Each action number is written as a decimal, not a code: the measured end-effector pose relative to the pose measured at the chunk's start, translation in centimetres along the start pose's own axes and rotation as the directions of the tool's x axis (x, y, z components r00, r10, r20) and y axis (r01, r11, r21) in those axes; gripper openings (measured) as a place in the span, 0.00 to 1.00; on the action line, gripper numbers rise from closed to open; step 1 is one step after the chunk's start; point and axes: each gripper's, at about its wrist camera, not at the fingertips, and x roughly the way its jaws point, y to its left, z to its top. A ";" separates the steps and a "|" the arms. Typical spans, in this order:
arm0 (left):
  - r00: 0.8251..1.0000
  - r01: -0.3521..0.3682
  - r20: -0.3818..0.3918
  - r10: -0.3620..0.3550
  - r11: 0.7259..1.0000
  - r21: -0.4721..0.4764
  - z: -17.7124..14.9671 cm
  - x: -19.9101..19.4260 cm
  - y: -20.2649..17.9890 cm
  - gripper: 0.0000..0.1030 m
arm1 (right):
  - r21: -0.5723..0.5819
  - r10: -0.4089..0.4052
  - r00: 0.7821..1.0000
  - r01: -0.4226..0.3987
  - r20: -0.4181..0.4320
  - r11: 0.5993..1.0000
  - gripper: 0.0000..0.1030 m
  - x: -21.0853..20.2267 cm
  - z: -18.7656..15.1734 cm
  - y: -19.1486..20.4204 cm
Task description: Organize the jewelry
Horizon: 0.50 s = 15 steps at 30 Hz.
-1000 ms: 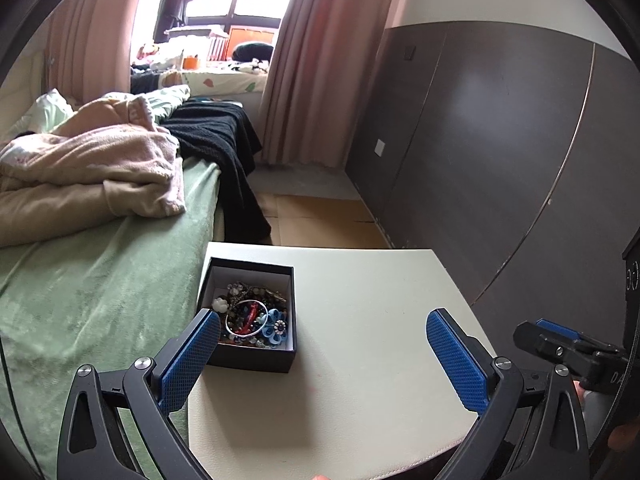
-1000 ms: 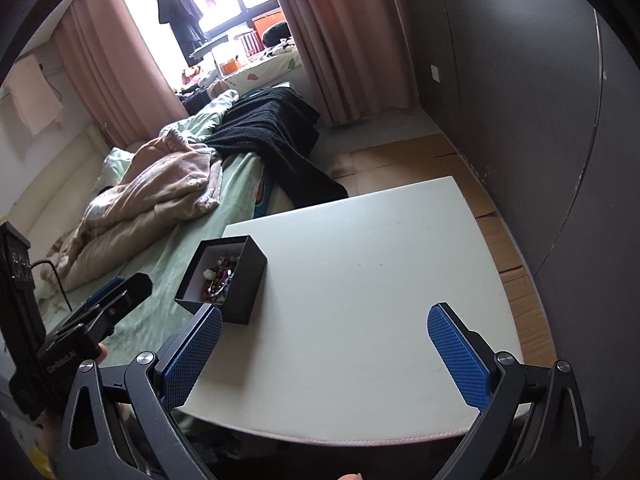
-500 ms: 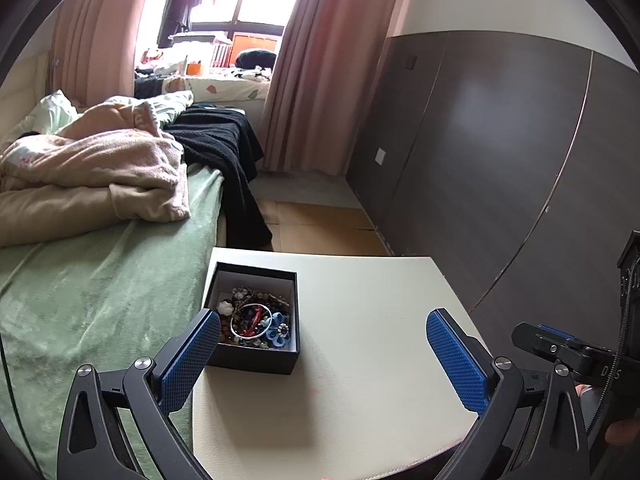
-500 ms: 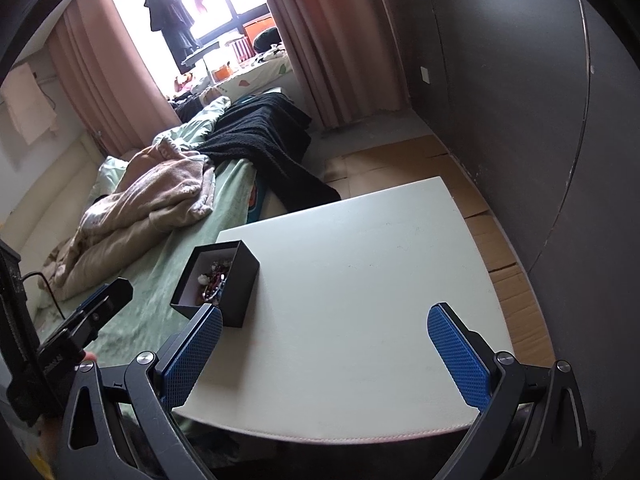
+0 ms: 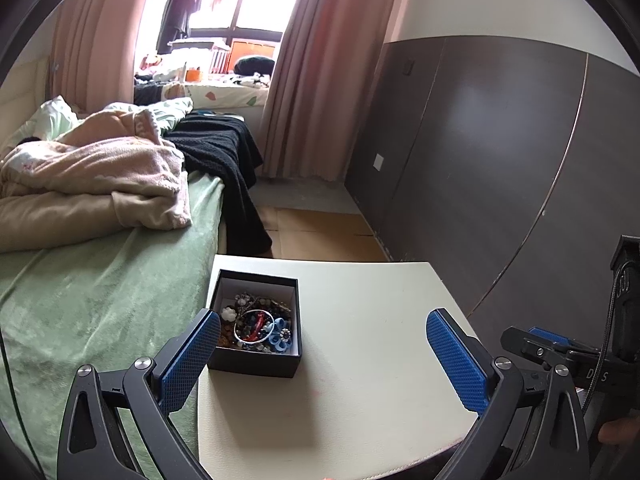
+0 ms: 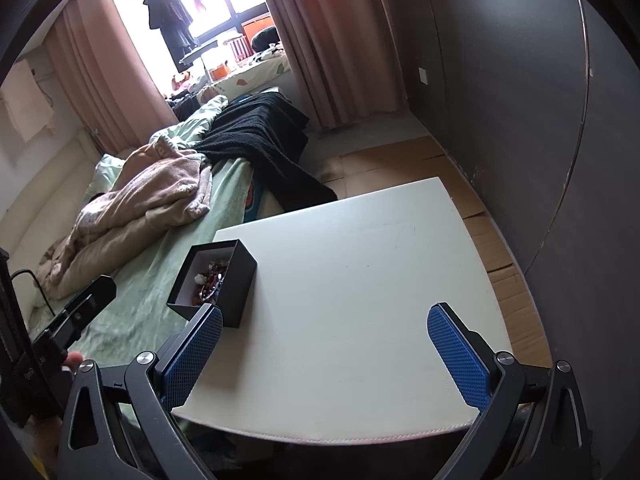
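An open black box with a white lining sits at the left side of a white table. It holds mixed jewelry: beads, a silver bangle, a red piece and a blue flower. My left gripper is open and empty, above the table's near part, its left finger beside the box. The box also shows in the right wrist view, with some jewelry visible inside. My right gripper is open and empty over the table.
A bed with a green sheet, a beige blanket and a black throw borders the table's left side. A dark panelled wall stands on the right. Cardboard covers the floor beyond the table.
Both grippers have drifted slightly; the box sits a little further right in the left wrist view and a little closer in the right wrist view. Both stay open and empty.
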 end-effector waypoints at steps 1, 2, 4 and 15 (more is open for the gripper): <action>1.000 0.002 0.000 -0.002 1.000 -0.001 0.0 0.0 0.0 1.00 | -0.001 -0.002 1.000 0.002 0.000 1.000 1.00 0.0 0.0 0.0; 1.000 0.004 0.001 -0.004 1.000 -0.001 0.0 -0.1 -0.1 1.00 | -0.003 -0.002 1.000 0.002 -0.001 1.000 1.00 0.0 0.0 0.0; 1.000 0.005 0.004 -0.005 1.000 0.000 0.2 0.0 -0.3 1.00 | -0.005 -0.003 1.000 0.003 -0.003 1.000 1.00 0.2 0.0 0.1; 1.000 0.003 0.000 -0.003 1.000 -0.011 0.4 0.2 -0.5 1.00 | 0.010 -0.012 1.000 0.013 -0.014 1.000 1.00 0.4 0.0 -0.6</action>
